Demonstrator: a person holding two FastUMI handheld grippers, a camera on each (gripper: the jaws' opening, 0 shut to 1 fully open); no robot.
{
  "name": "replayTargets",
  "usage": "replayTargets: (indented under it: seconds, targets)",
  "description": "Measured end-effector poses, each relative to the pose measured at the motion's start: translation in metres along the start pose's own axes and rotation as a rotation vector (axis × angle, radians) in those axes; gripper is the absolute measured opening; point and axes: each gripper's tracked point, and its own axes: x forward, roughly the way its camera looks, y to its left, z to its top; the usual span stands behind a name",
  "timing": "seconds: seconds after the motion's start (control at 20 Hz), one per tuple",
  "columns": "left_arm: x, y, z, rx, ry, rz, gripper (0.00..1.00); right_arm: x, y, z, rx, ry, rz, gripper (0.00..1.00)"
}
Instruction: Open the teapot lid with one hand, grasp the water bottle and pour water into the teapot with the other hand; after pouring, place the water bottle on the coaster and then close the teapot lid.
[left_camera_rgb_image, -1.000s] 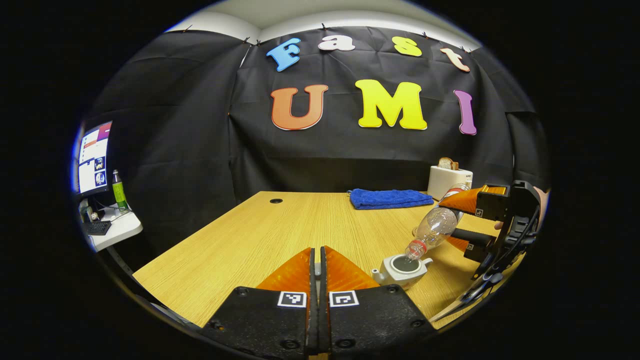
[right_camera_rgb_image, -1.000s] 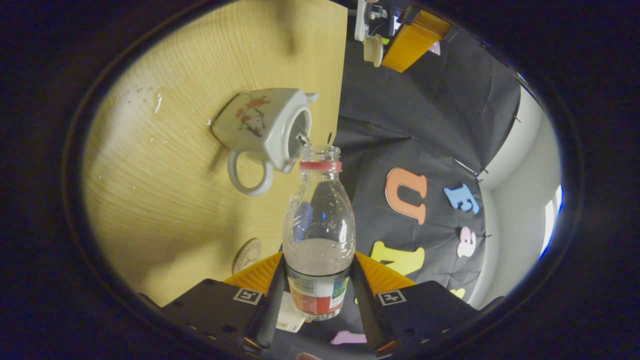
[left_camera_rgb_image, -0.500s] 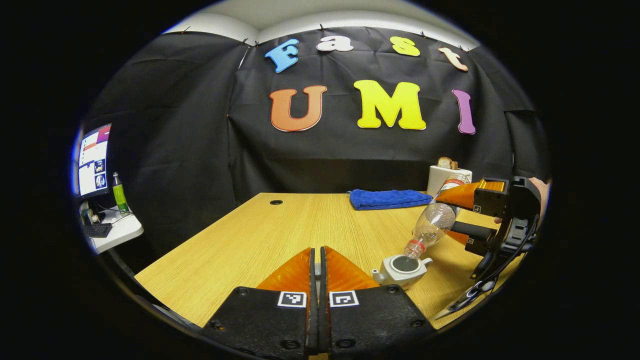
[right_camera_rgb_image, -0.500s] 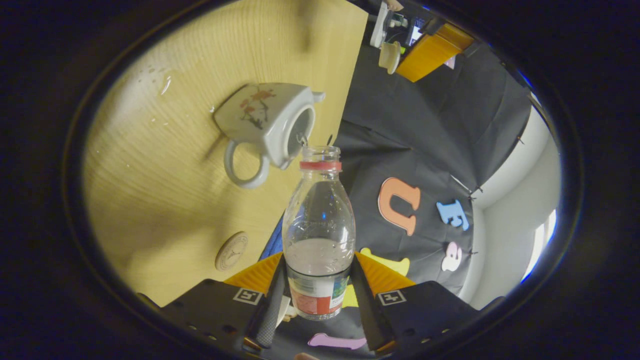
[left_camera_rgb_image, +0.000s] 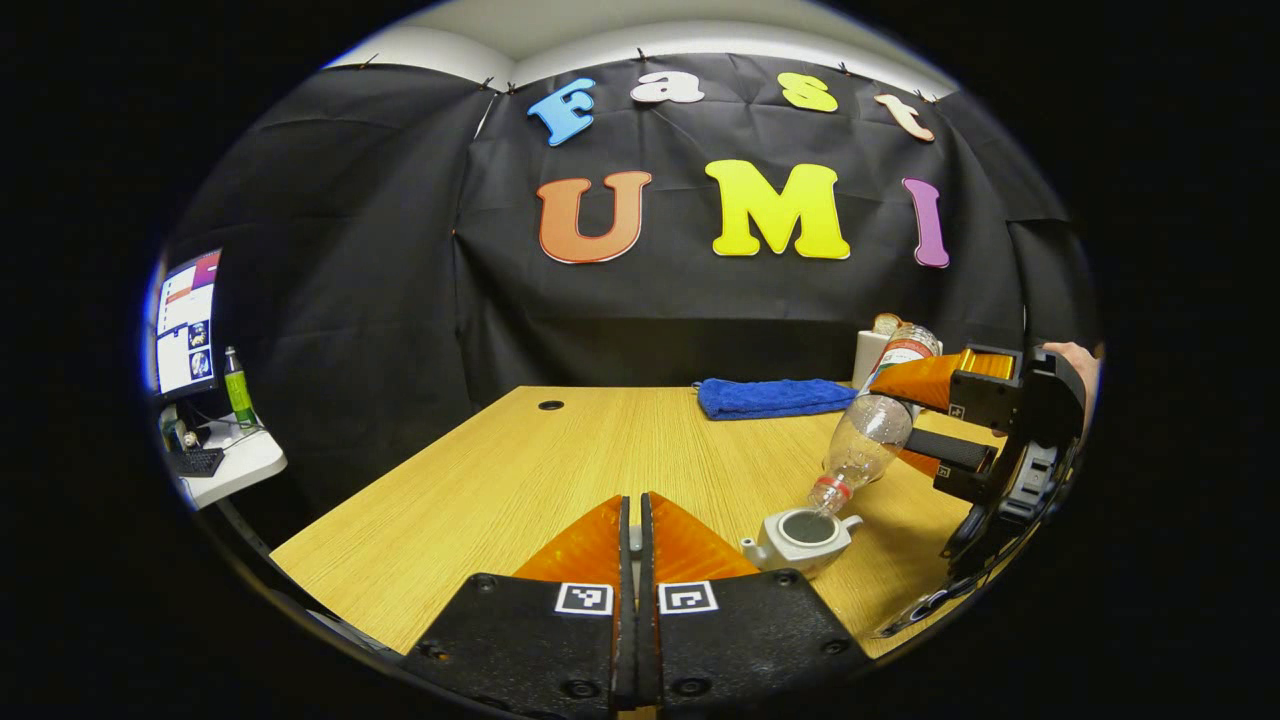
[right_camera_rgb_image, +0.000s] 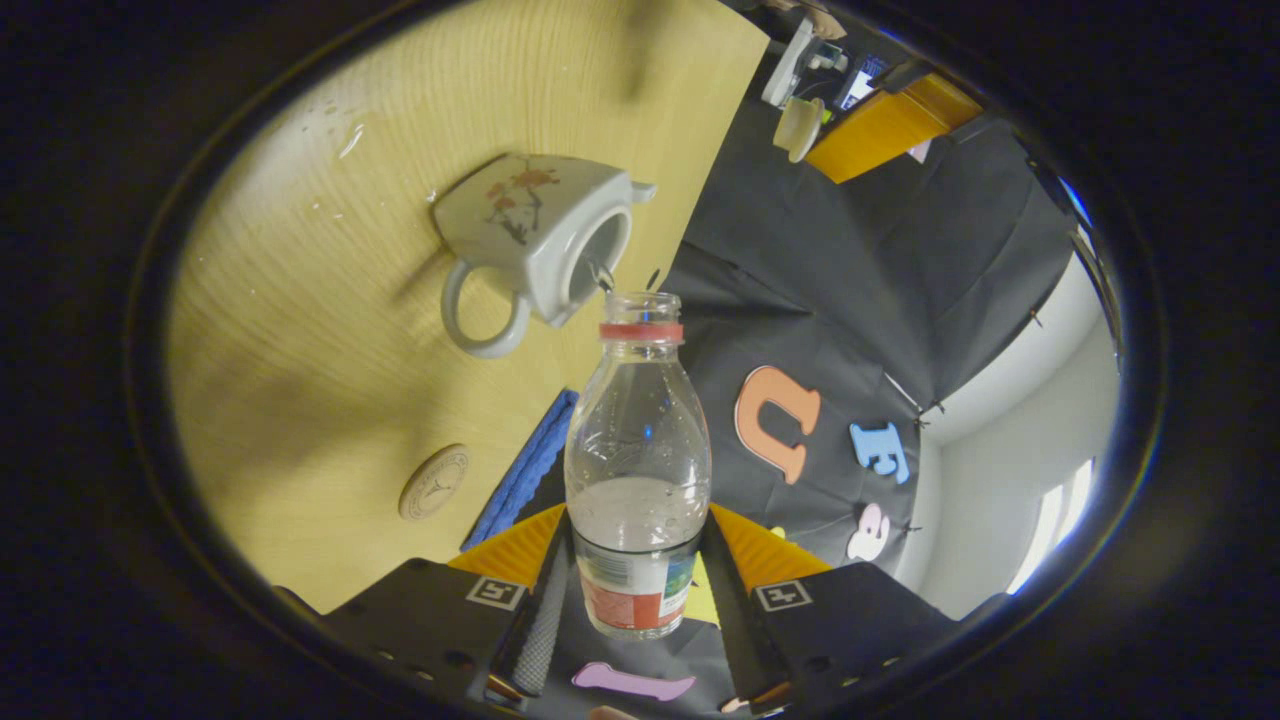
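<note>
Right now your right gripper (right_camera_rgb_image: 633, 560) has its jaws clamped on the lower body of the water bottle (right_camera_rgb_image: 638, 470), tipped neck-down so the open mouth hangs just over the teapot (left_camera_rgb_image: 800, 535) opening; in the left gripper view the bottle slants down from the right toward the pot. That steep tilt looks meant to send the last of the water out, though some pools at the label end.

Your left gripper (left_camera_rgb_image: 630, 545) has its jaws drawn almost together on something small, which I judge to be the lid (right_camera_rgb_image: 797, 127), seen pale and round at that gripper's tip in the right gripper view, held up and well clear of the pot so it stays out of the stream.

The coaster (right_camera_rgb_image: 434, 483) lies on the tabletop (left_camera_rgb_image: 560, 460) near the blue towel (left_camera_rgb_image: 775, 396), apart from the teapot, waiting for the bottle. Droplets dot the wood beyond the pot, so keep the mouth centred.
</note>
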Motion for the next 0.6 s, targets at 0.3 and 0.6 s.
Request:
replayTargets:
  seconds: [0.3, 0.6]
  targets:
    - [0.0, 0.002, 0.001, -0.003, 0.002, 0.004, 0.02, -0.001, -0.007, 0.004, -0.036, -0.011, -0.025, 0.68]
    - [-0.001, 0.011, 0.002, -0.011, -0.004, 0.021, 0.03, -0.002, -0.001, -0.001, 0.104, 0.012, 0.001, 0.68]
